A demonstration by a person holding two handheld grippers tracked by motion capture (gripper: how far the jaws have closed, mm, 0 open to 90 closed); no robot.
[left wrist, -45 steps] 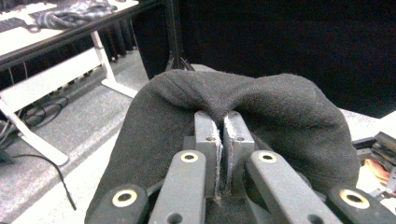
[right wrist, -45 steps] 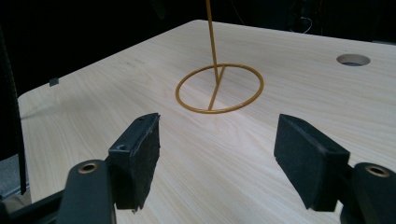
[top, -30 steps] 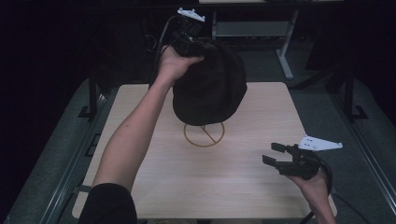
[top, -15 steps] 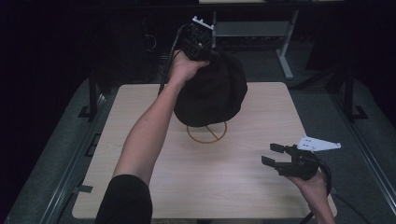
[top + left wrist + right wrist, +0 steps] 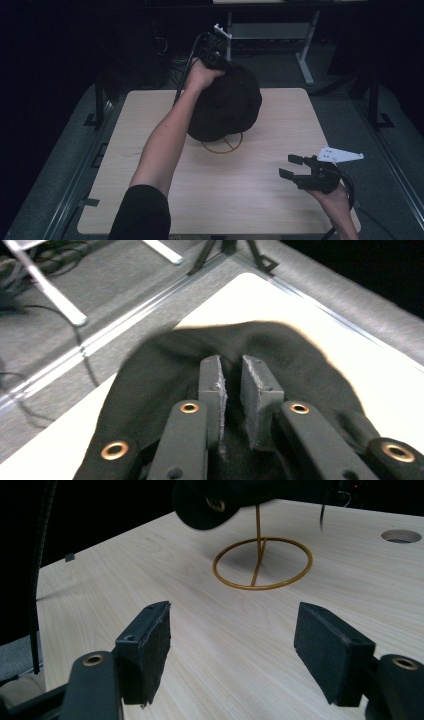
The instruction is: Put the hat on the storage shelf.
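Note:
A black hat [image 5: 227,107] sits on a gold wire stand whose ring base [image 5: 222,145] rests mid-table. My left gripper [image 5: 222,65] is at the hat's far top, pointing down onto the crown. In the left gripper view its jaws [image 5: 232,377] have just been opening: a narrow gap shows between the pads, with the hat fabric [image 5: 150,370] right under them and not pinched. My right gripper [image 5: 291,166] hovers near the table's front right, open and holding nothing. In the right gripper view its pads [image 5: 232,630] face the ring [image 5: 262,562] and the hat brim [image 5: 210,500].
The light wooden table [image 5: 280,125] has a round hole [image 5: 399,536] in its top. Grey floor with metal rails surrounds it. A white desk frame [image 5: 300,45] and cables lie beyond the far edge. The left forearm stretches across the table's left half.
The left hand has come down and slightly right with the hat, which has sunk lower over the stand. The right gripper has stayed put.

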